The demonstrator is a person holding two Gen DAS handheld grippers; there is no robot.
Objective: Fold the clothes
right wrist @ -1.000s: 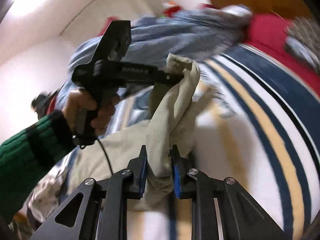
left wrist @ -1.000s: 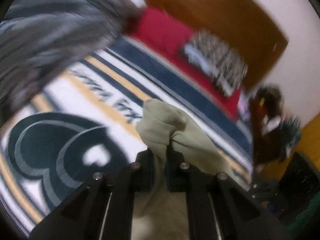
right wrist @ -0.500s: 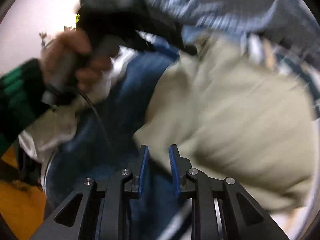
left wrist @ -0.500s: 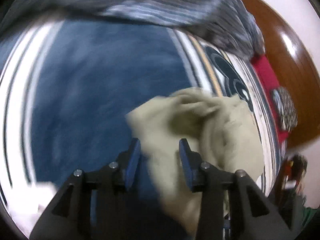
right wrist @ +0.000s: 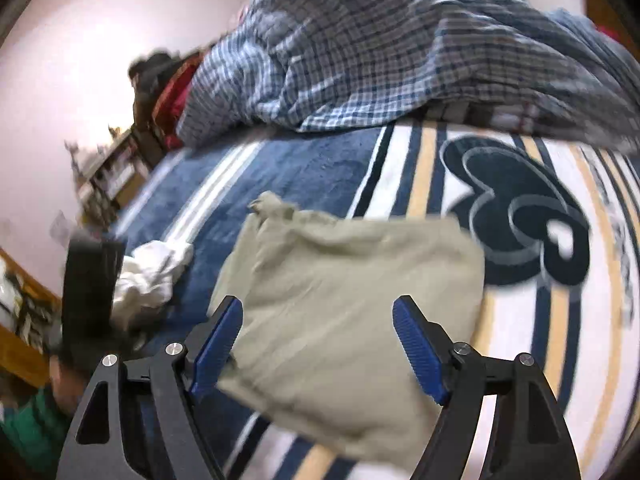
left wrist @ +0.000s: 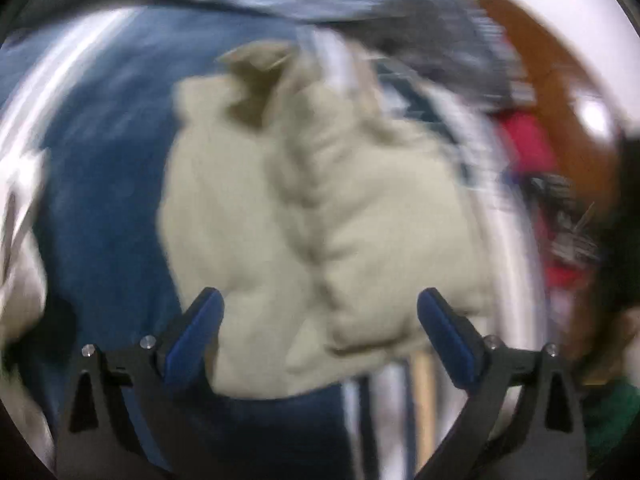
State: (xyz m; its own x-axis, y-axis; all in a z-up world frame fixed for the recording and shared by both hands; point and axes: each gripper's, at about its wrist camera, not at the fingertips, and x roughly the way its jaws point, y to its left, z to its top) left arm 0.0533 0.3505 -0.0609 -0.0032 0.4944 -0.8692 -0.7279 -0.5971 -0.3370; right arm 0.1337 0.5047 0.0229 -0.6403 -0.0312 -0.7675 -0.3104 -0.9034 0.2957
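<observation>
A beige garment (right wrist: 340, 300) lies folded over on the blue, white and gold blanket (right wrist: 312, 164); it also shows in the left wrist view (left wrist: 320, 208), blurred and rumpled along its middle. My left gripper (left wrist: 320, 316) is open and empty just above the garment's near edge. My right gripper (right wrist: 318, 328) is open and empty over the garment's near part. The left gripper's body (right wrist: 90, 284) shows dark at the left of the right wrist view.
A blue plaid shirt (right wrist: 400, 48) is heaped at the far side of the blanket. A white crumpled cloth (right wrist: 152, 272) lies left of the beige garment. A red pillow (left wrist: 528, 140) and wooden headboard (left wrist: 552, 64) are at the right.
Both grippers held the beige garment up, then let it go. It now lies on the blanket and both sets of jaws have opened wide.
</observation>
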